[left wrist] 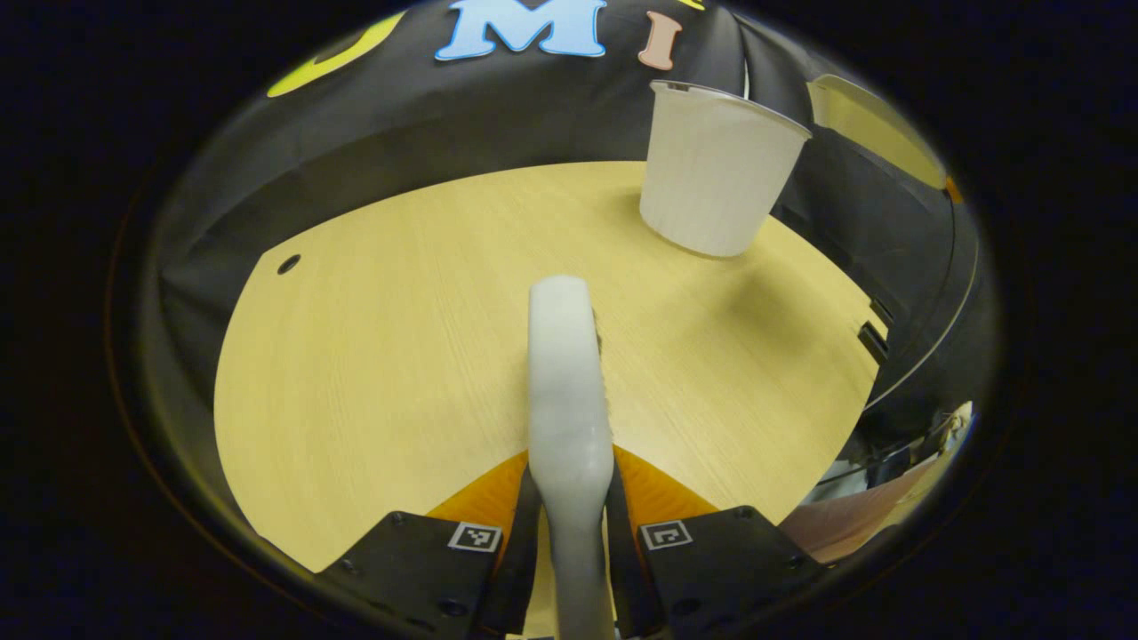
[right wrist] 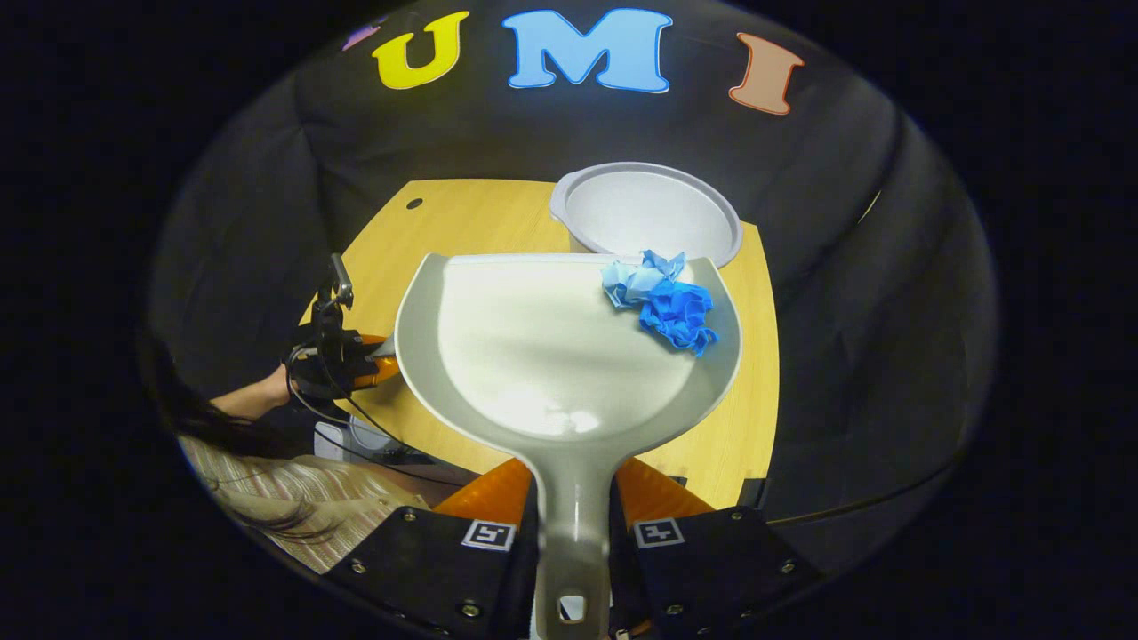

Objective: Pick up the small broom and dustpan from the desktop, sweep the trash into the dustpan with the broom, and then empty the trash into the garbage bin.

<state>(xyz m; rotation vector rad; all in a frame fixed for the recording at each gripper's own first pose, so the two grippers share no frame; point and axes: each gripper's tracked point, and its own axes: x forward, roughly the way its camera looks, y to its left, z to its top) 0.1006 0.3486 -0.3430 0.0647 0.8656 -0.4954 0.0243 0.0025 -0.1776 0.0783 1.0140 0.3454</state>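
The right gripper (right wrist: 573, 524) clamps the thin handle of the rigid, light dustpan (right wrist: 551, 356), whose featherweight crumpled blue trash (right wrist: 662, 302) sits at its lip above the garbage bin (right wrist: 613, 209), while the left gripper (left wrist: 573, 533) pinches the broom (left wrist: 564, 382), held over the desktop (left wrist: 373, 356).

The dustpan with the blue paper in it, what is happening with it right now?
A person is cleaning a desk with two hand-held tongs. The right tongs grip the handle of the white dustpan, which is held above the wooden desk. A crumpled blue paper lies at its front edge, just before the open white garbage bin. The left tongs hold the white broom by its handle, off to the side. The trash is not yet tipped into the bin.
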